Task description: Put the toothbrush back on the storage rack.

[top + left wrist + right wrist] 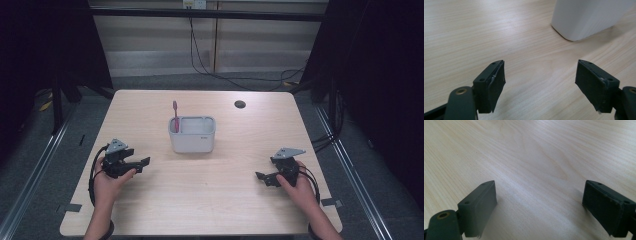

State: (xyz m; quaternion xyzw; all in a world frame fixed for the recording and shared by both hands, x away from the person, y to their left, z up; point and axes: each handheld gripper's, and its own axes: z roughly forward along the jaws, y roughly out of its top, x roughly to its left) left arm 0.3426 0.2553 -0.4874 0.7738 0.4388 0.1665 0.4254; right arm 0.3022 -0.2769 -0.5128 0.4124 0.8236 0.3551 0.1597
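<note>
1. A pink toothbrush [175, 116] is standing upright in the left end of a white holder [193, 135], which is sitting near the middle of the table [235, 210]. Judging by that, the brush is already stowed, and little or nothing looks left to do with it; if the work is instead to take it out, that step is not yet begun.

2. The left gripper [141, 164] is resting low over the table, near the holder's left front corner but apart from it. In the left gripper view its jaws are standing wide, with bare wood between them, and the holder's corner [584, 20] is showing ahead and to the right. It is holding nothing and touching nothing.

3. The right gripper [263, 178] is sitting well to the right of the holder, pointing inward. In the right gripper view its jaws are also gaping wide over bare table [536, 157], gripping nothing.

4. Neither gripper is reaching for the brush at this moment.
</note>
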